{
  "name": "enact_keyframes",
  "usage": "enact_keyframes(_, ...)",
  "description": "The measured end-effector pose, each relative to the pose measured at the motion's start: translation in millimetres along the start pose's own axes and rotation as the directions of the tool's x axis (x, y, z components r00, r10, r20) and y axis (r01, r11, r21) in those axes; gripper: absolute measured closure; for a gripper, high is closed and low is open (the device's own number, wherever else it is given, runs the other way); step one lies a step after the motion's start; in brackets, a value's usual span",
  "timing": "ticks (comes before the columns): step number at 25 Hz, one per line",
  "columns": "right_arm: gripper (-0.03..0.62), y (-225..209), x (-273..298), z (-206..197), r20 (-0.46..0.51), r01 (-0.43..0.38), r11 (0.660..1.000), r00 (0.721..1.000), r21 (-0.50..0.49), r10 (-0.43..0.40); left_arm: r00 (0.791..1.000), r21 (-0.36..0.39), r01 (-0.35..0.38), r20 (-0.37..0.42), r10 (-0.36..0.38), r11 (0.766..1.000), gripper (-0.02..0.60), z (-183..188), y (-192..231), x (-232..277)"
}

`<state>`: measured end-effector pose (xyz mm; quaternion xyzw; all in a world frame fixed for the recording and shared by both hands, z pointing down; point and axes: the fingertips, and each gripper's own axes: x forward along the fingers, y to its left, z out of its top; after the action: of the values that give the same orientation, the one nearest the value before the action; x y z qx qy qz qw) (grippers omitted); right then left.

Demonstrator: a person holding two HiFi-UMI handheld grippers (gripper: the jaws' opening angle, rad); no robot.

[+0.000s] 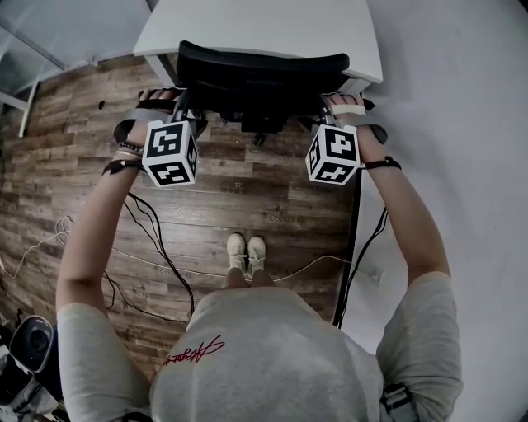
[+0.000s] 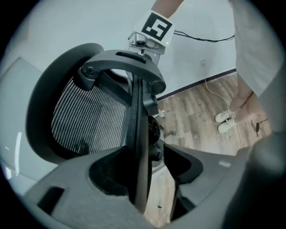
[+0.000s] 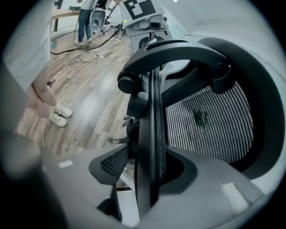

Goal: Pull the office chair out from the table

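A black office chair [image 1: 262, 70] stands pushed in at the white table [image 1: 247, 21], its mesh backrest toward me. My left gripper [image 1: 176, 105] is shut on the backrest's left edge and my right gripper [image 1: 337, 105] on its right edge. In the left gripper view the backrest frame [image 2: 139, 134] runs upright between the jaws of the left gripper [image 2: 142, 174], with mesh to its left. The right gripper view has the same frame edge [image 3: 154, 129] clamped in the right gripper [image 3: 152, 176], mesh to the right. The seat and wheels are mostly hidden.
Wood floor [image 1: 247, 198] lies behind the chair, where my shoes [image 1: 246, 251] stand. Several cables [image 1: 157, 239] trail over it, one black cable [image 1: 356, 247] along the white wall [image 1: 462, 124] at right. Dark equipment [image 1: 25, 354] sits at the lower left.
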<state>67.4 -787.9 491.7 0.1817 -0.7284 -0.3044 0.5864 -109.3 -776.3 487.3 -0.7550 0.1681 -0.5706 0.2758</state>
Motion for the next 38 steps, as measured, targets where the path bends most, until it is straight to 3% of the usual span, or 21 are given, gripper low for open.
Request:
enact_keyframes(3,0.402,-1.5,1.6,-0.2,0.0,0.012,1.0,1.0,0.005,-0.012,1.0,-0.018,-0.009,0.002,0.009,1.0,0.353,0.0,3.0,1.3)
enact_keyframes(16,0.425,-2.1,2.9,-1.7,-0.01,0.051,0.998,0.999,-0.022,-0.052,0.999,0.029,-0.015,-0.048,0.017,0.999,0.404,-1.2,5.2,16.7)
enact_keyframes(20,0.492,-8.7,3.8,-1.0,-0.013,0.088,0.996,0.996,-0.012,-0.088,0.998,0.026,-0.02,-0.06,0.022,0.999,0.425,-0.3,6.7,24.8)
enact_keyframes(26,0.499,-9.9,3.9,-1.3,-0.015,0.107,0.994,0.994,-0.012,-0.107,0.996,0.034,-0.059,-0.065,0.061,0.998,0.456,1.6,10.3,26.8)
enact_keyframes(32,0.507,-5.5,8.0,-3.7,-0.058,0.032,0.999,0.998,0.01,-0.031,0.984,0.087,-0.156,-0.075,0.163,0.984,0.509,0.0,15.8,29.1)
enact_keyframes(38,0.509,-7.0,9.2,-3.3,-0.071,0.018,0.999,0.997,0.028,-0.016,0.988,0.075,-0.129,-0.08,0.135,0.989,0.511,0.3,14.6,32.4)
